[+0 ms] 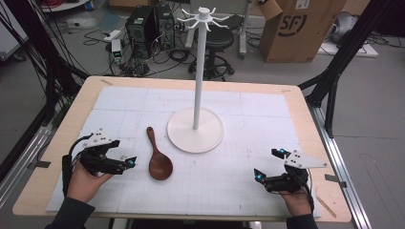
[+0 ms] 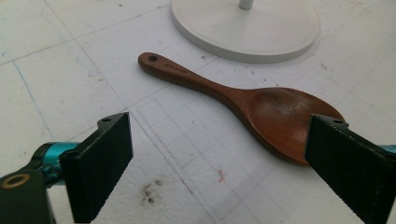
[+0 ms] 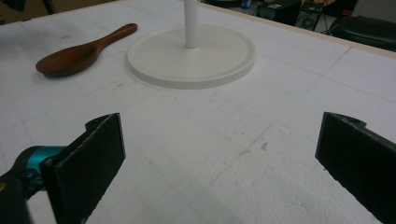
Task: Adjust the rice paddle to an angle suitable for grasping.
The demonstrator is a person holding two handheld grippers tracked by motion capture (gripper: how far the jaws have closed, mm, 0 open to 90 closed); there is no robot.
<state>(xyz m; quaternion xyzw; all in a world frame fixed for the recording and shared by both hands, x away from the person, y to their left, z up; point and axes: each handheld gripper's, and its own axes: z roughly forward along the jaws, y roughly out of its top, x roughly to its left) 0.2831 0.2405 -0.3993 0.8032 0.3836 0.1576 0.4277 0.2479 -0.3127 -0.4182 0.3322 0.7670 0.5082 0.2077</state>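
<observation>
The spoon point(image 1: 158, 158) lies flat on the white mat point(image 1: 239, 191), bowl toward the person, handle pointing away and ending near the rim of the stand's base point(image 1: 195, 130). It is dark brown wood with a hole at the handle tip. From the left gripper view the bowl's near edge sits just past one black pad, apart from it.

The left gripper point(image 1: 125, 163) hovers just left of the bowl, jaws spread wide with nothing between them. The right gripper point(image 1: 267, 164) sits well apart at the mat's right front, jaws also wide and empty, bare mat between them.

The stand is a white round disc with a thin pole point(image 1: 199, 71) rising to a crown of hooks point(image 1: 204, 16). It stands mid-table, just right of the spoon handle.

The mat is gridded with faint lines, scuffed and speckled in places, and covers most of the wooden table point(image 1: 305, 119), leaving a bare wood border all round. Wide open mat lies between spoon and right gripper and behind the stand.

Beyond the far edge: grey floor, cables, computer towers point(image 1: 150, 28), a stool point(image 1: 217, 45), a cardboard box point(image 1: 298, 28)
</observation>
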